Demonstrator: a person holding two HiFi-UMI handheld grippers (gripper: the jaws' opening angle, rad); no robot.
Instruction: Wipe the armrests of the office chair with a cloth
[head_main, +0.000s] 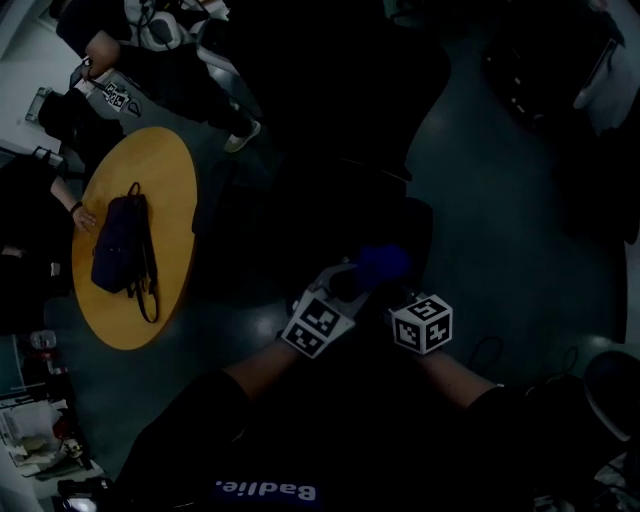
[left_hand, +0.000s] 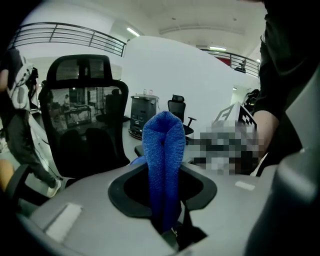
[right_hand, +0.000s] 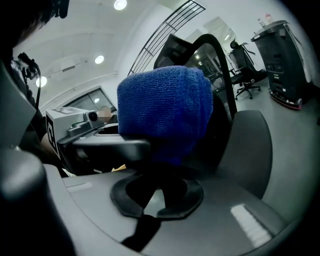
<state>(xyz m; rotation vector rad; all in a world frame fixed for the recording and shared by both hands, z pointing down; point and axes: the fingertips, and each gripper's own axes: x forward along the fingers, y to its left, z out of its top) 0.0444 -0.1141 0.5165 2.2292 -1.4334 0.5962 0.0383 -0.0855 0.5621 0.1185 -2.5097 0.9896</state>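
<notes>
While no armrest is touched yet, the blue cloth (left_hand: 164, 150) is held folded upright in the closed left gripper (left_hand: 165, 210), and the right gripper (right_hand: 157, 175) appears clamped on its lower part. Preparation is judged in hand; next, the cloth must be carried to an armrest of the office chair (left_hand: 82, 120). Both grippers are held close together, low before the body.

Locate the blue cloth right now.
Just below centre in the head view, the blue cloth is folded and pinched in the left claw, well to the right of the round yellow table.
</notes>
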